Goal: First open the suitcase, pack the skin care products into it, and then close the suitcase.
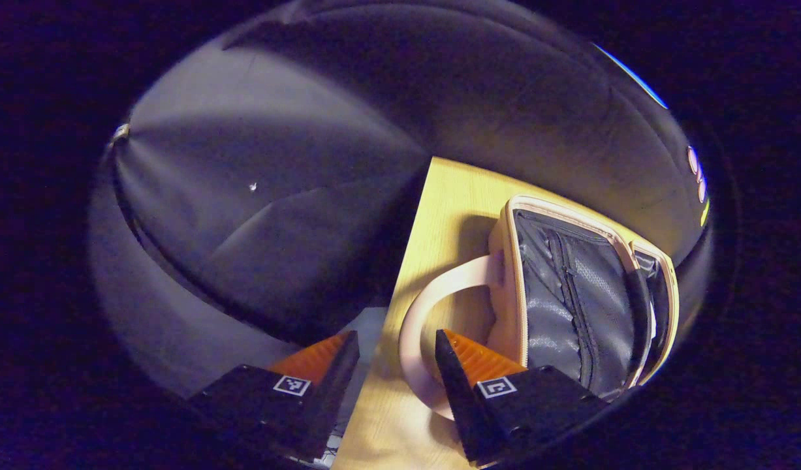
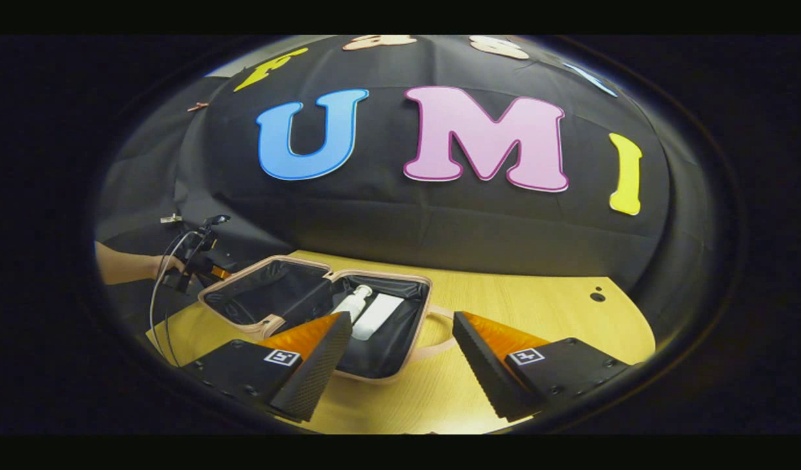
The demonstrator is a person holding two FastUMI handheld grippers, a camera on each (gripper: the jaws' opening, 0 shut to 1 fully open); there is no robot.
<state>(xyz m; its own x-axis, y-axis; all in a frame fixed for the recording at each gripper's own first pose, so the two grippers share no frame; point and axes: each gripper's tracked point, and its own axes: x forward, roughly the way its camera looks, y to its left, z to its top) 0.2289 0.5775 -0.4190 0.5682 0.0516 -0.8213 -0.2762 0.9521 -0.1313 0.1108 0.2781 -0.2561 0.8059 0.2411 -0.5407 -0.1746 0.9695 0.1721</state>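
Both fingers of the right gripper (image 2: 397,356) are standing spread apart with nothing between them, hovering above the light wooden table (image 2: 537,307). Just beyond them, the small pink hard-shell suitcase (image 2: 400,369) is lying wide open, with a white pump bottle (image 2: 353,301) and a white tube (image 2: 378,315) resting in its nearer dark-lined half. The left gripper (image 1: 396,356) is also gaping empty, beside the suitcase's curved pink handle (image 1: 416,313). Closing looks next: best push the far lid over slowly, keeping both products clear of the rim.

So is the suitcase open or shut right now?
Open: the suitcase lies spread in two halves on the table, dark lining showing, with two white skincare containers inside one half.
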